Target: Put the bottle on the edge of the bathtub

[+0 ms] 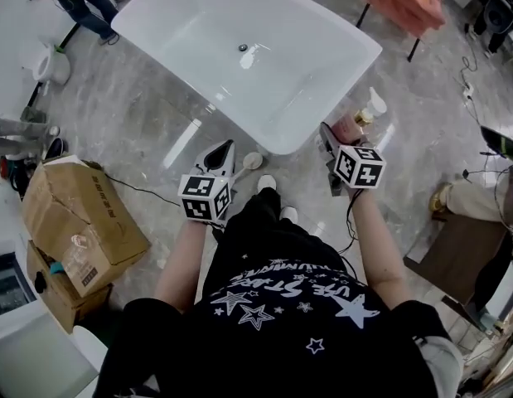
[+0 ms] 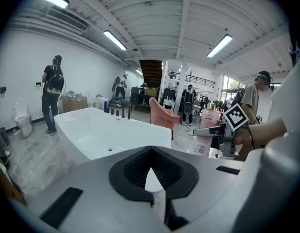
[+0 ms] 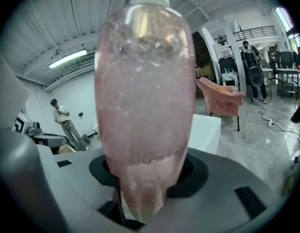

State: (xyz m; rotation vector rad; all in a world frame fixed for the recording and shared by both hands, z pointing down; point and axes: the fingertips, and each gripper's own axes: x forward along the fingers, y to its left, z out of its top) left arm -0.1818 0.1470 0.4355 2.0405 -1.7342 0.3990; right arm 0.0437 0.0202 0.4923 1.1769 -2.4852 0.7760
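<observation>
- My left gripper [image 1: 220, 154]: jaws pressed together, nothing between them.
- Bathtub [image 1: 165, 55]: directly ahead of me; the task bottle is not yet on its rim.
- My right gripper [image 1: 337, 135]: clamped on the pink bottle [image 1: 355, 123], held in the air beside the tub's near corner.
- Remaining: 1 step, as I judge it: set it on the edge and release.

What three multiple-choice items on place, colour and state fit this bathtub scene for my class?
1. Place: compared with the bathtub, the cardboard boxes are: A inside it; B on the floor at the head view's left; C on its rim.
2. Colour: the bottle is: A pink; B green; C black.
3. State: the right tool is: A open and empty; B shut on the bottle; C out of view.
Key: 1 B, they lie on the floor; 2 A, its body shows pink; 3 B, its jaws clamp the bottle.
</observation>
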